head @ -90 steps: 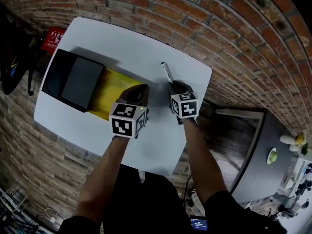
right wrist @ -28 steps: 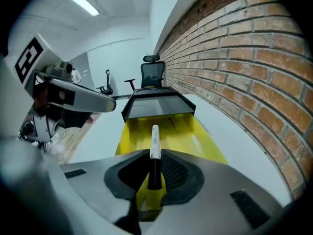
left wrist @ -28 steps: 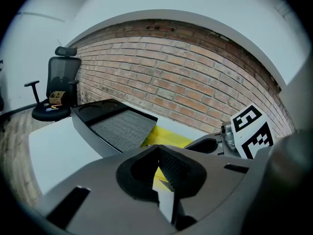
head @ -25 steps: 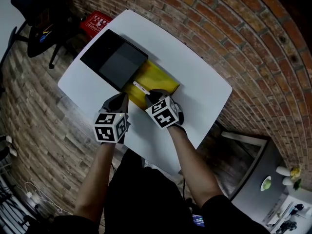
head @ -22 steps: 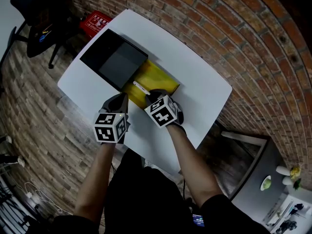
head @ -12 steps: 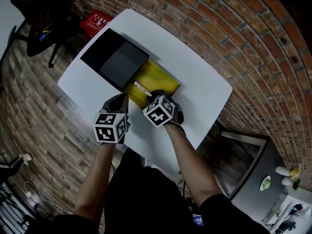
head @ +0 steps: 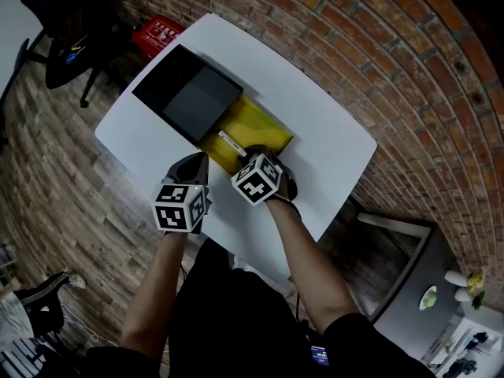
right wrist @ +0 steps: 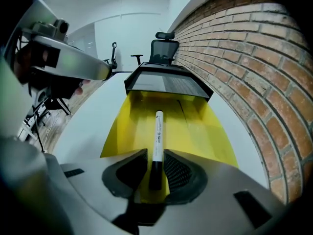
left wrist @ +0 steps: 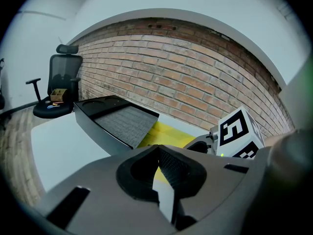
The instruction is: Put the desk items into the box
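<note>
A white marker with a black cap [right wrist: 158, 131] lies lengthwise on the floor of the yellow box [right wrist: 195, 131], its cap between the jaws of my right gripper [right wrist: 155, 173]. Those jaws have just been opening and stand open, with small gaps beside the cap. In the head view the marker [head: 230, 142] shows at the near edge of the yellow box [head: 264, 128], just beyond my right gripper [head: 246, 156]. My left gripper [head: 197, 164] hovers over the white table left of the box, its jaws shut on nothing [left wrist: 157, 153].
A black lid with a grey lining [head: 187, 94] adjoins the yellow box on the far left. The white table [head: 315, 109] stands against a brick wall. A red case [head: 161, 34] and an office chair [head: 59, 46] are beyond the table's left corner.
The marker, earlier on the table and then gripped, now rests in the yellow box. My right gripper has sunk a little and rolled, and its jaws have widened. The left gripper stayed put.
</note>
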`<state>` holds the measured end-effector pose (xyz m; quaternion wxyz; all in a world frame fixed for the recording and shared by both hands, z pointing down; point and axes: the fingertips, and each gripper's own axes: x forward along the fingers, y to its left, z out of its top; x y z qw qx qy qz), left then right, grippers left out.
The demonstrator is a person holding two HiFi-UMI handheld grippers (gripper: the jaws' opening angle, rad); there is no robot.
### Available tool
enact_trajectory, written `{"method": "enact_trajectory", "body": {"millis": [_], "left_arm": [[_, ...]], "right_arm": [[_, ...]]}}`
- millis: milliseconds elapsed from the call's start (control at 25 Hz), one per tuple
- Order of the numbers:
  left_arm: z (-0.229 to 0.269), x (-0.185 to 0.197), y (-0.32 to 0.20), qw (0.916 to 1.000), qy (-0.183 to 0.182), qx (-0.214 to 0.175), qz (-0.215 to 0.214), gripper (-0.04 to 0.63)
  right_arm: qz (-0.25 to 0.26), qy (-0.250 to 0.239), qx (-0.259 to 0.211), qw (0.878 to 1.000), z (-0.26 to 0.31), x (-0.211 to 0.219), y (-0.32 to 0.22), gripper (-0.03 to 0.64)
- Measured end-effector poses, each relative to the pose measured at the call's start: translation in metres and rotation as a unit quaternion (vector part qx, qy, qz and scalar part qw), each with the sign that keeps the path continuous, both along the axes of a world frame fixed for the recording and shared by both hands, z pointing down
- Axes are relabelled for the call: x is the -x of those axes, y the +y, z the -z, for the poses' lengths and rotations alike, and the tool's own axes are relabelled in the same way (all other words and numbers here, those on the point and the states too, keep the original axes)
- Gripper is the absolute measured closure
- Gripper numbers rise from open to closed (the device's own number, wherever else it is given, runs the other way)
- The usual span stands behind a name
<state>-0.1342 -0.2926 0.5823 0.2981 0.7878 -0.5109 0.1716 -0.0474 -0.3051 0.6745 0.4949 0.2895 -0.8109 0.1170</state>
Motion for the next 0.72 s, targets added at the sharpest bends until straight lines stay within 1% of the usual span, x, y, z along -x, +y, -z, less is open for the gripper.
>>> {"method": "enact_trajectory", "body": {"millis": [80,160,280,480,720], "left_arm": [[0.001,0.000,0.000,1.0000,0.000,-0.001,0.001,0.583],[0.003,0.000,0.001,1.0000,-0.001,-0.002,0.000,0.583],[0.006,-0.002,0.004,1.0000,-0.002,-0.004,-0.002,0.583],[0.013,-0.008,0.012,0.9999,-0.004,-0.010,-0.009,0.583],[0.025,-0.019,0.023,0.9996,-0.006,-0.020,-0.017,0.583]], "right_arm": [[-0.001,-0.004,-0.002,1.000,0.002,0.001,0.000,0.491],[-0.004,-0.006,-0.010,1.000,0.005,-0.002,-0.001,0.486],[-0.013,-0.020,-0.018,1.000,0.013,-0.007,-0.001,0.486],[-0.036,-0.066,-0.038,0.996,0.035,-0.013,0.002,0.488],[-0.053,-0.090,-0.051,0.993,0.055,-0.023,0.012,0.506]]}}
